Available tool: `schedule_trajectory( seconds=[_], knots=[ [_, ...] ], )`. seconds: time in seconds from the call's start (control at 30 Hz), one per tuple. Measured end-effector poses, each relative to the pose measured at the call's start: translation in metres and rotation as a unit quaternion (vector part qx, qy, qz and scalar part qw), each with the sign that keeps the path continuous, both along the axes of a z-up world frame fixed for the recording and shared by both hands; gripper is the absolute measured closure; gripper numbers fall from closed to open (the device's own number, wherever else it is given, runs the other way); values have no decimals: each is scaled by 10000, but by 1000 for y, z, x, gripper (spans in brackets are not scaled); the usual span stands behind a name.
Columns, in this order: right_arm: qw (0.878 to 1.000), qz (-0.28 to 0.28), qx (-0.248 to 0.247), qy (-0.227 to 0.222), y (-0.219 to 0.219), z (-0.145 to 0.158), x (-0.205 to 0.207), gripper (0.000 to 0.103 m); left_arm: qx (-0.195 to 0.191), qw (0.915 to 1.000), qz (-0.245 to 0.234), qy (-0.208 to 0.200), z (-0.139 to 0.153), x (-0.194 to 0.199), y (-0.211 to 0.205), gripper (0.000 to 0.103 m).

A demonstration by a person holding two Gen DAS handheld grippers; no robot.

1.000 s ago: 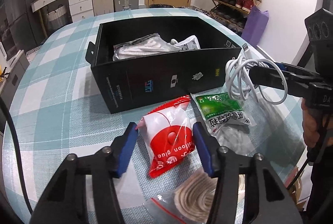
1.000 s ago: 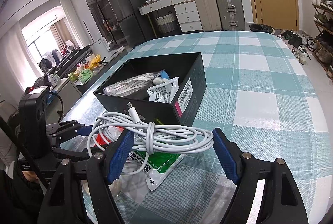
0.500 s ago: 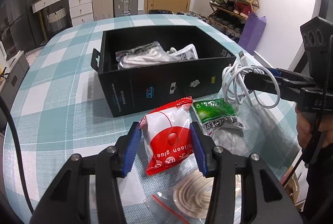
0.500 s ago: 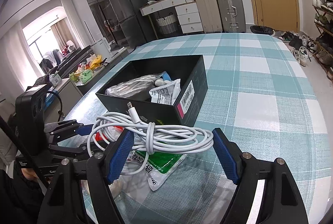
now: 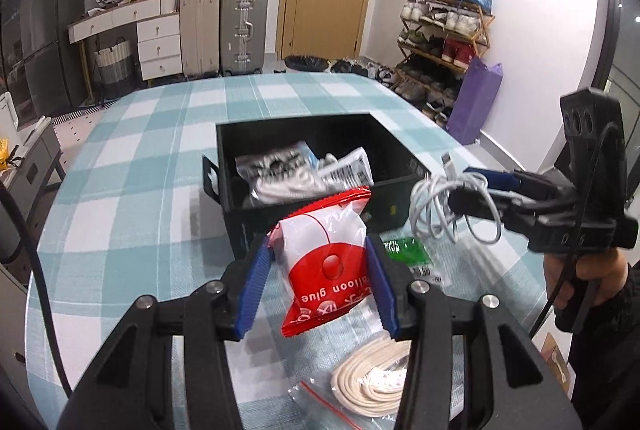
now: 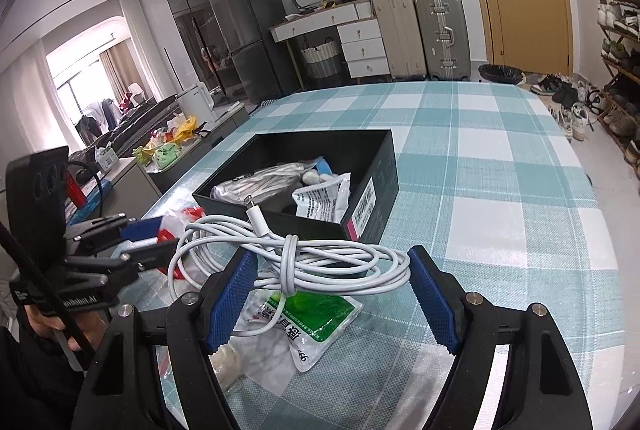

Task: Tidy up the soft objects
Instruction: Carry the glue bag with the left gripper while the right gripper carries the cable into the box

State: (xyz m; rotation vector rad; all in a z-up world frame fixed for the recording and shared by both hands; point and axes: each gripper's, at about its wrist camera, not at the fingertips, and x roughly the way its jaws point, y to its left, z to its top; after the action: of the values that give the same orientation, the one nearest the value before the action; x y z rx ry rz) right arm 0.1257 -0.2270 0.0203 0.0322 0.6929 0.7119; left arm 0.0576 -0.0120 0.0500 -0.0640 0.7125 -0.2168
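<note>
Red pouch (image 5: 326,262) is clamped between left gripper (image 5: 320,284) pads, held above the table (image 5: 132,166), just short of the black box (image 5: 240,138). Coiled white cable (image 6: 296,258) is gripped by right gripper (image 6: 330,296), near the box's front corner. Box is loaded with bagged items (image 5: 280,176). Green packet (image 6: 320,314) and rope bag (image 5: 372,386) are left on the table.

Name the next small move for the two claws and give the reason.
Probably carry both loads forward over the open black box and release. The left claw holds the red and white balloon glue packet lifted, the right claw holds the coiled white cable, and both hang just short of the box's near wall.
</note>
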Motion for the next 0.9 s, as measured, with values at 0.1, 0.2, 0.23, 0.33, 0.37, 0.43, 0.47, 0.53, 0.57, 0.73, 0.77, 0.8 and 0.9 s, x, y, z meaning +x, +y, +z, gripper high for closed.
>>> schedule_trajectory(
  seconds=[0.1, 0.2, 0.23, 0.33, 0.37, 0.43, 0.47, 0.53, 0.57, 0.73, 0.77, 0.8, 0.9],
  knots=[
    [9999, -54, -42, -74, 2, 3, -2, 25, 4, 9999, 33, -100, 8, 2, 4, 56],
    [9997, -136, -102, -172, 4, 7, -3, 25, 27, 9998, 71, -185, 14, 6, 8, 56],
    [9995, -172, -132, -211, 4, 9, -3, 25, 47, 9997, 84, -203, 16, 7, 8, 56],
    [9990, -255, -190, -317, 5, 13, -2, 25, 97, 9995, 146, -262, 19, 13, 11, 56],
    [9986, -289, -258, -368, 7, 15, -1, 25, 92, 9995, 155, -267, 20, 15, 12, 56],
    [9979, -318, -349, -432, 10, 18, 0, 25, 101, 9994, 169, -294, 21, 18, 13, 56],
    [9976, -331, -395, -462, 12, 19, 1, 25, 116, 9993, 177, -307, 21, 21, 13, 56],
    [9964, -365, -529, -549, 16, 23, 2, 25, 118, 9992, 195, -319, 22, 25, 13, 56],
    [9959, -367, -580, -585, 18, 24, 3, 25, 111, 9992, 186, -325, 22, 28, 13, 56],
    [9931, -422, -825, -713, 28, 30, 13, 25, 139, 9990, 170, -379, 24, 39, 12, 56],
    [9929, -424, -851, -721, 29, 30, 14, 25, 148, 9990, 161, -389, 25, 41, 11, 56],
    [9920, -441, -916, -745, 31, 31, 17, 25, 154, 9990, 152, -390, 26, 44, 12, 56],
    [9891, -495, -1130, -804, 38, 32, 24, 25, 151, 9990, 142, -390, 26, 52, 12, 56]
  ],
)
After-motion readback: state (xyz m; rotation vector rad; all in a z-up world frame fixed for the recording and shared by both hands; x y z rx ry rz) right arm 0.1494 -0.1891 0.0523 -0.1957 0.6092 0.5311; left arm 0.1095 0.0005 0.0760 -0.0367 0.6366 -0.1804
